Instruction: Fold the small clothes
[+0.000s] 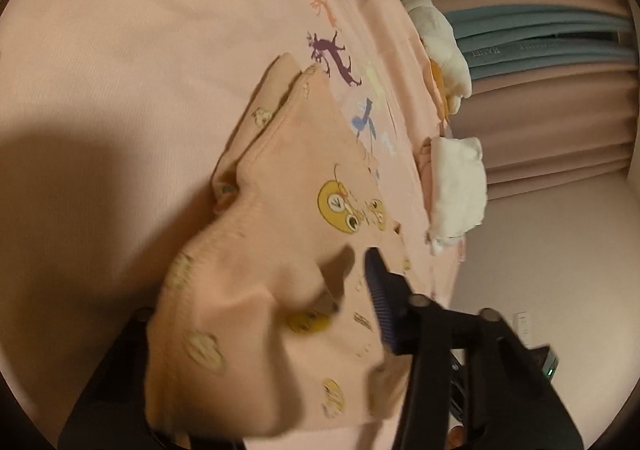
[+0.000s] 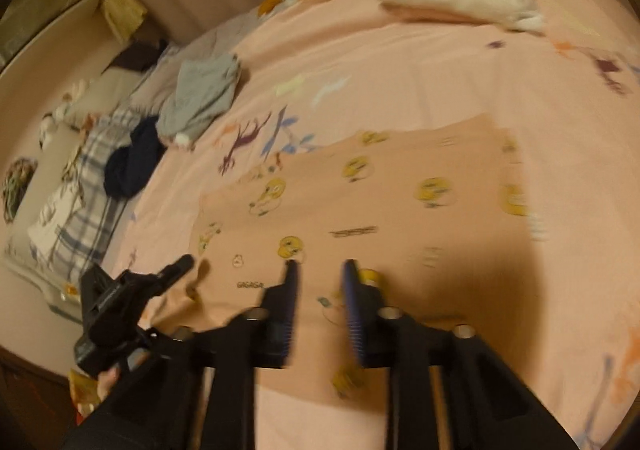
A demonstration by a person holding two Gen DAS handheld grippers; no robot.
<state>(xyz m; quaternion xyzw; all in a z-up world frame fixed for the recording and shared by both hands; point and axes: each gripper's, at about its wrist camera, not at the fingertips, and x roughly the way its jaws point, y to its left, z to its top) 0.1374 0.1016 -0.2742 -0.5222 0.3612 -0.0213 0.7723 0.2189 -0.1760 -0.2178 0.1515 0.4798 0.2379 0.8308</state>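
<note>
You work over a bed spread with a pink sheet (image 2: 400,61) printed with small coloured animal figures, under warm, dim indoor light. Pleated pink curtains (image 1: 560,105) hang beyond the far edge, crossed by a teal band (image 1: 540,37). A pale wall (image 1: 560,250) stands below the curtains. A blue-and-white plaid pillow (image 2: 80,209) lies at the bed's side.

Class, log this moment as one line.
left claw: grips peach garment edge | right claw: open, above it | surface: pink sheet
</note>
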